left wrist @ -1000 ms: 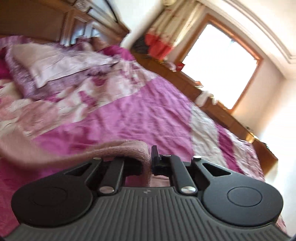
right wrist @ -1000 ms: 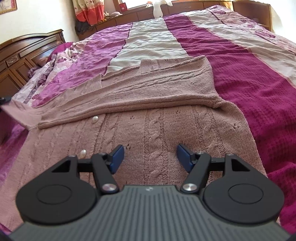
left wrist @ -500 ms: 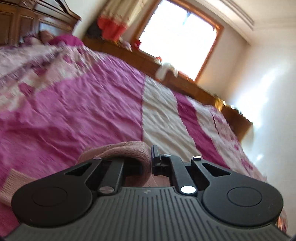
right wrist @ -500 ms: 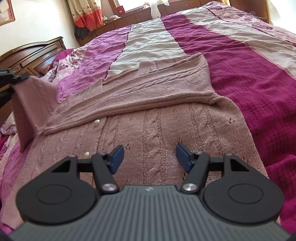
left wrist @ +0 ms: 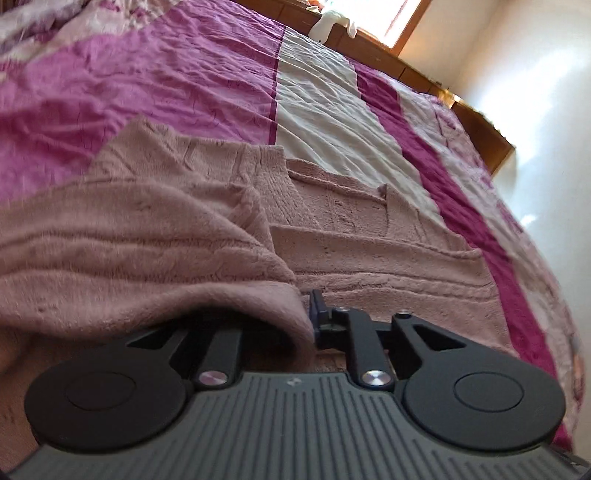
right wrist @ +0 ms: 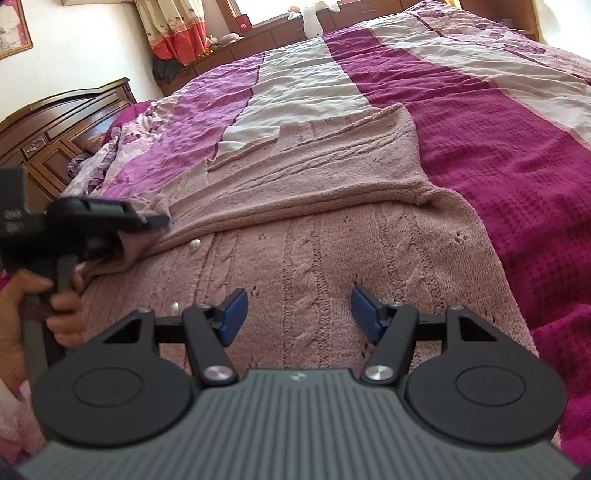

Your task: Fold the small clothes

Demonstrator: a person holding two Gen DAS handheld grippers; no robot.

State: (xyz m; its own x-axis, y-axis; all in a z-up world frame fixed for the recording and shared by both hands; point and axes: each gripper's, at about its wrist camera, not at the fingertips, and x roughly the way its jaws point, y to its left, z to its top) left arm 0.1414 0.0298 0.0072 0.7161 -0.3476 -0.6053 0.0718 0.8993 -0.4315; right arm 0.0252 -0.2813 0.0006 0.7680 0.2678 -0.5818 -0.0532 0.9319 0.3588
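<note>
A pink cable-knit cardigan (right wrist: pixel 317 236) lies spread on the bed (right wrist: pixel 498 129), over its magenta and cream striped cover, and serves as the landmark here. At the cardigan's left edge, a hand (right wrist: pixel 33 306) grips the handle of the left gripper (right wrist: pixel 155 221), whose tip reaches in over the knit near the row of white buttons (right wrist: pixel 194 243). In the left wrist view, a fold of the cardigan's sleeve (left wrist: pixel 155 258) drapes over the left gripper (left wrist: pixel 308 321) and hangs down between its fingers; the left finger is hidden under the cloth, and only the right finger (left wrist: pixel 317 306) shows. The fingers are opening, with the fabric between them, and whether they still pinch it cannot be told for sure.

Across the upper part of the cardigan, the other sleeve is laid flat from the right shoulder toward the left side. Over the lower middle of the cardigan, the right gripper (right wrist: pixel 298 312) hovers with its blue-padded fingers (right wrist: pixel 232 310) spread wide apart and nothing between them but the knit lying below.

Beyond the cardigan, at the far edge of the bed, a white plush toy (right wrist: pixel 314 18) sits on a wooden ledge (right wrist: pixel 258 37), with a patterned curtain (right wrist: pixel 173 29) to its left. A carved wooden headboard (right wrist: pixel 62 125) stands off the cardigan's left side.
</note>
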